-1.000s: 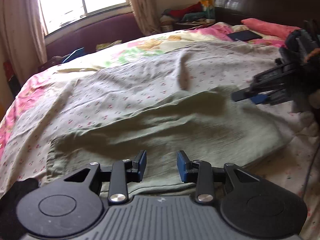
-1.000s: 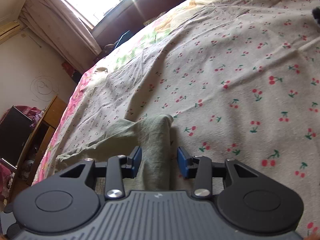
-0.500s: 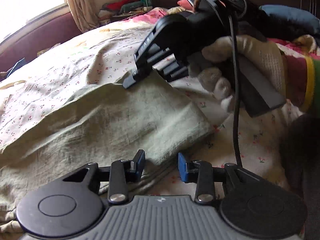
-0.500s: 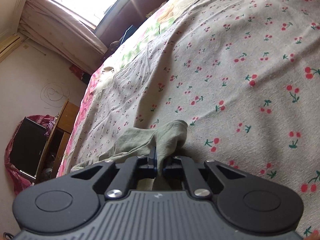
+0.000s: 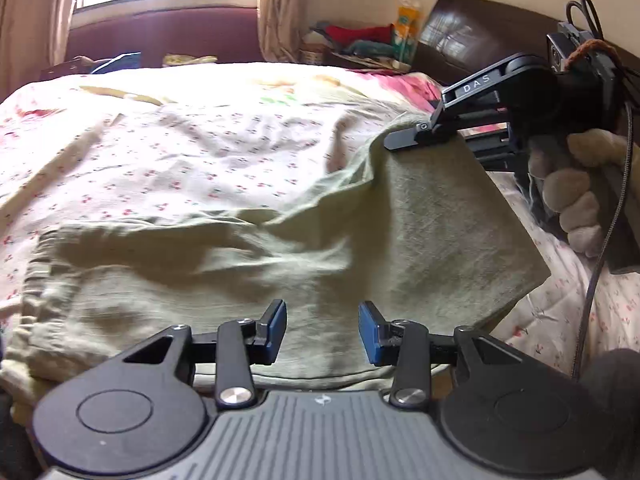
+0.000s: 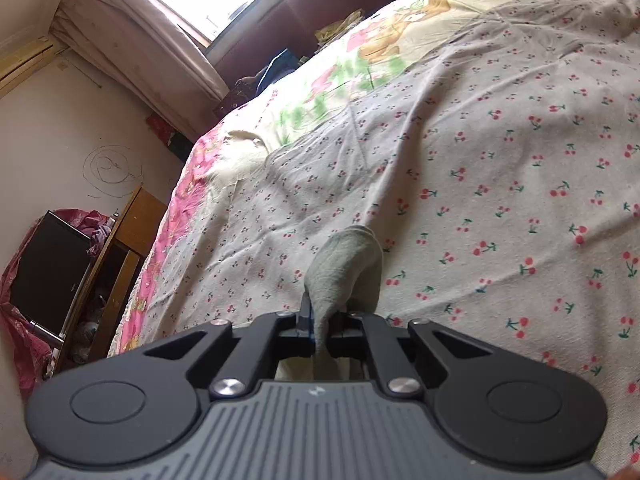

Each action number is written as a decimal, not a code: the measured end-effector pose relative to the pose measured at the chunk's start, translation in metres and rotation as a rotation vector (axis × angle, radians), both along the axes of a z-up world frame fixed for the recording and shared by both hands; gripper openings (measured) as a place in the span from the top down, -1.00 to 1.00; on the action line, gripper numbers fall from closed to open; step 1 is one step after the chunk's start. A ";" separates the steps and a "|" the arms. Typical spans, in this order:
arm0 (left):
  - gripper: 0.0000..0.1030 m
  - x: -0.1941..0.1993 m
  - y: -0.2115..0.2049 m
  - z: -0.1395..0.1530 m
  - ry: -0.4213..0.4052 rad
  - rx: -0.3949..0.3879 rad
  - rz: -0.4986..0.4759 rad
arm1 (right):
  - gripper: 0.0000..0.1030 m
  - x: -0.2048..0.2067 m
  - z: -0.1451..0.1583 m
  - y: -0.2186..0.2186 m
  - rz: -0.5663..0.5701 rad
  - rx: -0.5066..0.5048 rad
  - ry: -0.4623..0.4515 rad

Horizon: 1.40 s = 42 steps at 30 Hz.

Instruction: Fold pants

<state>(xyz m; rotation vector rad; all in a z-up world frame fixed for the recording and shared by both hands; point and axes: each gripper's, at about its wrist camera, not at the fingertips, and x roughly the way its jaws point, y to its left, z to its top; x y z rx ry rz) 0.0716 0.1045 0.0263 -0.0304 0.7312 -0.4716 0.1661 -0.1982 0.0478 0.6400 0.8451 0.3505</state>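
Observation:
Pale green pants (image 5: 240,272) lie spread across the cherry-print sheet (image 5: 180,160), waistband at the left. My left gripper (image 5: 322,330) hovers just over their near edge, its jaws opening, with the cloth under the blue pads and not pinched. My right gripper (image 5: 404,139) comes in from the upper right, shut on a far corner of the pants and holding it up off the bed, so the cloth slopes down from it. In the right wrist view that gripper (image 6: 320,322) pinches a bunched tip of green fabric (image 6: 348,256).
A gloved hand (image 5: 576,200) holds the right gripper, and its cable (image 5: 600,248) hangs at the right. A dark headboard (image 5: 480,28) and cluttered shelf sit at the far right. A wooden cabinet (image 6: 120,248) stands beside the bed's left side.
The right gripper closed on the pants corner and lifted it. The left wrist view swung right toward the right gripper, then back toward the window.

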 end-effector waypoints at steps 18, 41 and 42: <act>-0.16 -0.045 0.001 0.026 -0.248 -0.009 0.218 | 0.90 0.036 0.054 0.203 0.296 -0.260 0.085; 0.33 -0.032 0.092 0.002 -0.081 -0.179 0.417 | 0.77 0.046 0.055 0.251 0.333 -0.203 0.195; 0.33 -0.033 0.100 -0.001 -0.059 -0.203 0.420 | 0.75 0.050 0.048 0.261 0.345 -0.209 0.219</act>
